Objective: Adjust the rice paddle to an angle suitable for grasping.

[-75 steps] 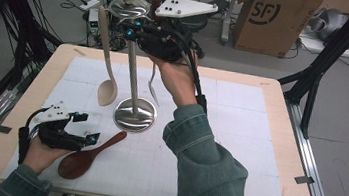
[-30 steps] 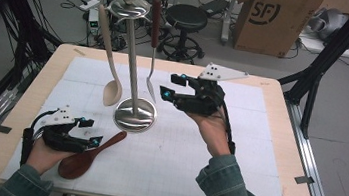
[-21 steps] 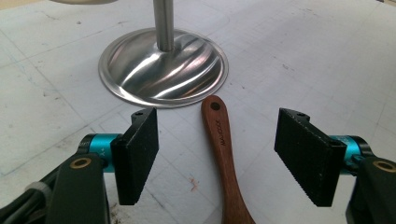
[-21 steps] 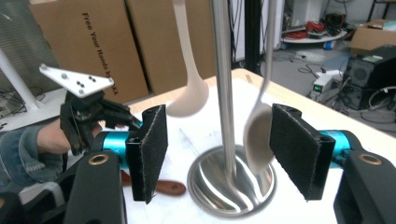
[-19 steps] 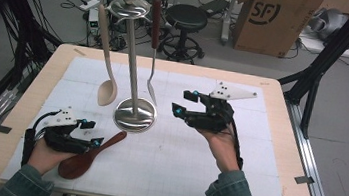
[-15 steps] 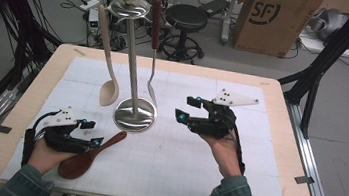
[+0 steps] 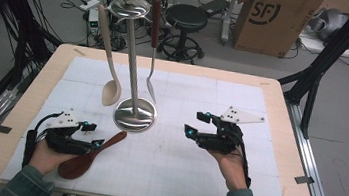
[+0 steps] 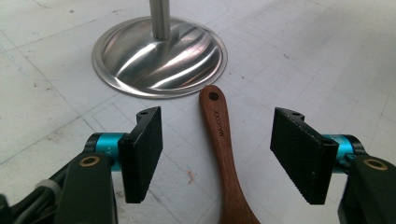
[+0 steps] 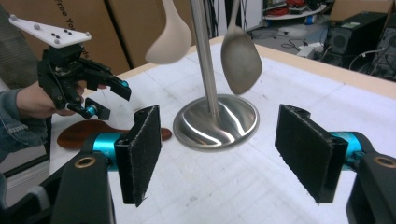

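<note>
The left gripper [image 8: 215, 158] is held with its fingers [image 8: 144, 156] apart and just closing around the untouched spoon [image 8: 224, 154] lying on the worktop [image 7: 193, 176] by the stand [image 7: 132, 115], while the right gripper [image 7: 198, 123], empty, has been opening.

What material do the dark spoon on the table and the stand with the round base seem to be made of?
Dark spoon: probably wood with a smooth reddish-brown finish; fine grain and a stamped mark show on its handle. Stand: apparently polished metal, perhaps stainless steel; its round base mirrors light in bright streaks.
</note>
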`<state>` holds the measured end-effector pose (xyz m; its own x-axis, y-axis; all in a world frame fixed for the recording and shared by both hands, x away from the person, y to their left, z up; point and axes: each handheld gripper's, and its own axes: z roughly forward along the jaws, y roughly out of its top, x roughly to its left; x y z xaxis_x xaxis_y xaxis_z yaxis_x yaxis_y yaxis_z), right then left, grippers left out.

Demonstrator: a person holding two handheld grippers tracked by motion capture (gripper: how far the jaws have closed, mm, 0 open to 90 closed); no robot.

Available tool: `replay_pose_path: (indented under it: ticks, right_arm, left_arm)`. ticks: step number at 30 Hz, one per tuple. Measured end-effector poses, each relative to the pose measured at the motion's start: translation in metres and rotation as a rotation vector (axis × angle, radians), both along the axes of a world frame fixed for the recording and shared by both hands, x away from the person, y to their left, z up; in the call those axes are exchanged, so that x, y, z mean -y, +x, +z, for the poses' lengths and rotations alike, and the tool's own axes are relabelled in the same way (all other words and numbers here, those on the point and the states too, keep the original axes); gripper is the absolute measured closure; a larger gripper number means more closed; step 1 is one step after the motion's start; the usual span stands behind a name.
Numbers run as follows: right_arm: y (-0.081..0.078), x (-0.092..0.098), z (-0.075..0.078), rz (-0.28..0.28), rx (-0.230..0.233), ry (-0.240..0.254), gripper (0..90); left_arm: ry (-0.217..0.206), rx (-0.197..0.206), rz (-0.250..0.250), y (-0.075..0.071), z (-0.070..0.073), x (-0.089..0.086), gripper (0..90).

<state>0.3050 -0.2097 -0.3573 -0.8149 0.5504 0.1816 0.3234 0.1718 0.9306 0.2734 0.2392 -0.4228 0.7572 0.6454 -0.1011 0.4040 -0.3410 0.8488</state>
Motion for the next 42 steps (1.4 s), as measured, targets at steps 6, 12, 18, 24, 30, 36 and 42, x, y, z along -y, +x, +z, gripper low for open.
replay_pose_path:
  ticks: [6,12,18,24,30,36,42]
  right_arm:
    - [-0.007,0.004,-0.008,-0.005,-0.003,-0.019,28.6]
    - [-0.013,0.009,-0.019,-0.018,-0.014,-0.023,27.3]
    - [-0.020,0.013,-0.030,-0.027,-0.018,-0.038,25.9]
    - [-0.024,0.017,-0.035,-0.035,-0.020,-0.050,25.0]
    - [-0.026,0.017,-0.042,-0.047,-0.027,-0.060,24.5]
    - [-0.026,0.018,-0.045,-0.059,-0.024,-0.062,24.5]
    - [-0.025,0.019,-0.047,-0.079,-0.027,-0.061,24.5]
  left_arm:
    - [0.002,-0.010,0.002,0.001,-0.002,0.000,35.6]
    - [0.014,-0.023,-0.006,0.002,-0.004,0.002,36.1]
    - [0.024,-0.039,-0.006,0.002,-0.007,0.004,37.2]
    - [0.051,-0.055,-0.013,0.004,-0.010,0.007,40.1]
    - [0.080,-0.070,-0.025,0.004,-0.012,0.011,46.1]
    - [0.107,-0.088,-0.030,0.005,-0.016,0.014,51.1]
    - [0.127,-0.101,-0.038,0.006,-0.019,0.016,58.0]
